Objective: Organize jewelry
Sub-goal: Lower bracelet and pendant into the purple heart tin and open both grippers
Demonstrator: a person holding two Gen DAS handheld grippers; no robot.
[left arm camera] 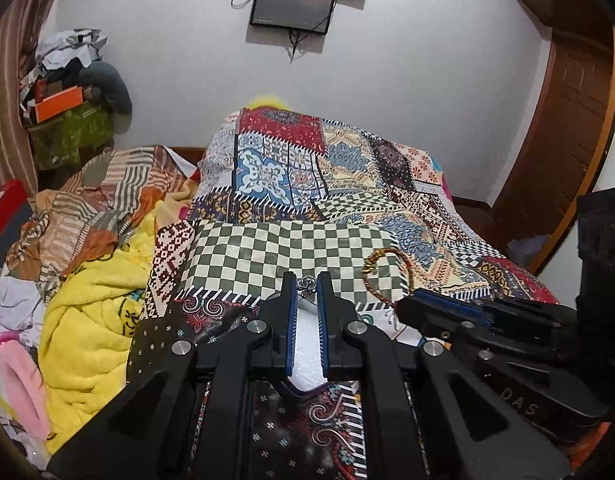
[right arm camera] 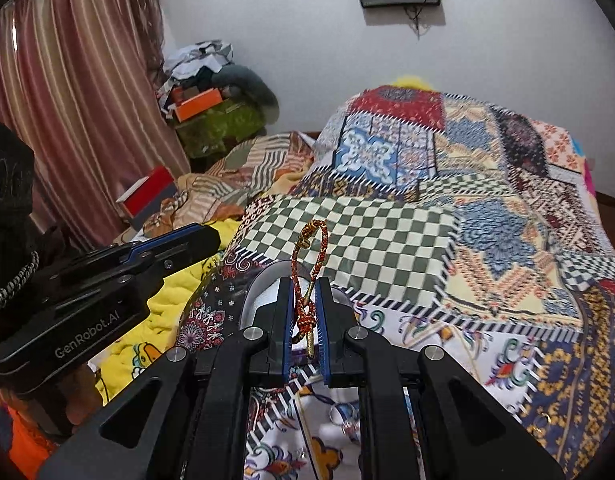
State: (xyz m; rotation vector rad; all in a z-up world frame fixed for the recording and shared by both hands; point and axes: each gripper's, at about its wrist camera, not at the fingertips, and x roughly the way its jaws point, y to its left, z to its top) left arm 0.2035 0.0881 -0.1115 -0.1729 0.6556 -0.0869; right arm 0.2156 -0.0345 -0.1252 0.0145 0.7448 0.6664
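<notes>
Bracelet point(right arm camera: 309, 264) is pinched upright by the right gripper point(right arm camera: 305, 312); a small ring point(left arm camera: 307, 285) is pinched by the left gripper point(left arm camera: 306, 296), above the tray point(right arm camera: 263, 288).

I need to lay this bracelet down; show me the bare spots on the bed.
The checkered patch beyond the bracelet in the right claw is bare, bordered by the blue tile patch behind. The bedspread to its right is open too. Left is crowded: yellow blanket, striped sheets. The left claw grips a ring.
</notes>
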